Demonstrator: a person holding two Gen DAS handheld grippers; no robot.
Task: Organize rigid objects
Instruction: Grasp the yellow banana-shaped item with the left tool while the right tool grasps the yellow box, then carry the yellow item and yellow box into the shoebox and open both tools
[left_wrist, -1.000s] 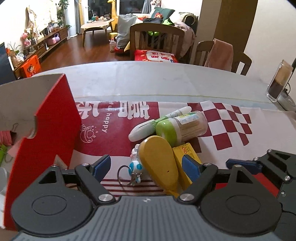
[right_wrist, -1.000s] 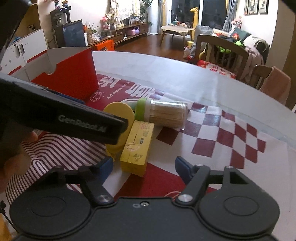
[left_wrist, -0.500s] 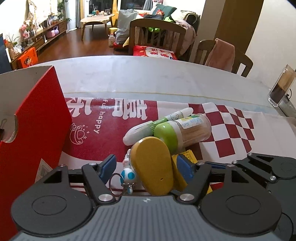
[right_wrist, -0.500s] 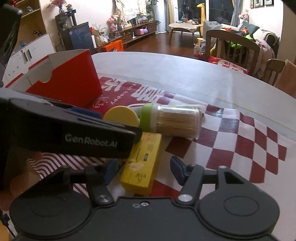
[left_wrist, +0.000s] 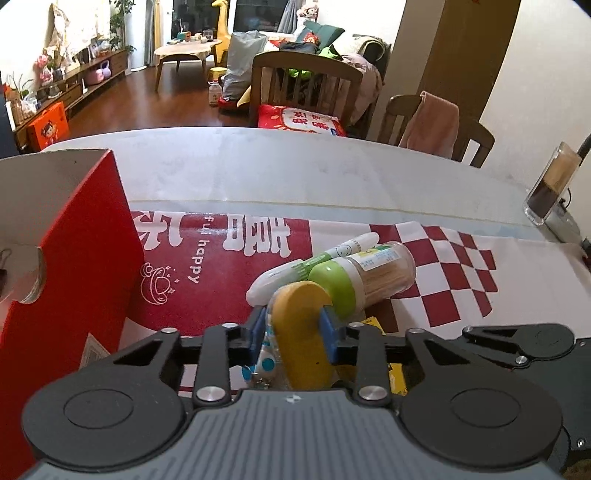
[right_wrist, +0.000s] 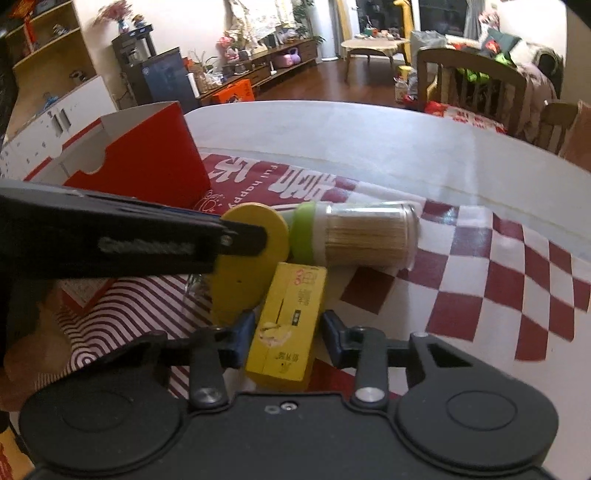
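Nearest, the left gripper (left_wrist: 293, 332) is closing on a yellow oval case (left_wrist: 301, 332) and the right gripper (right_wrist: 286, 334) around a yellow box (right_wrist: 288, 321), both on the mat; the toothpick jar (right_wrist: 362, 236), pen (left_wrist: 314, 262) and red box (right_wrist: 147, 162) beyond suggest sorting has barely begun.

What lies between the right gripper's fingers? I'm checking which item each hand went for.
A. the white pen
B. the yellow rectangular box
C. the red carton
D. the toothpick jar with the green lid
B: in the right wrist view the yellow rectangular box lies between the closing right gripper.
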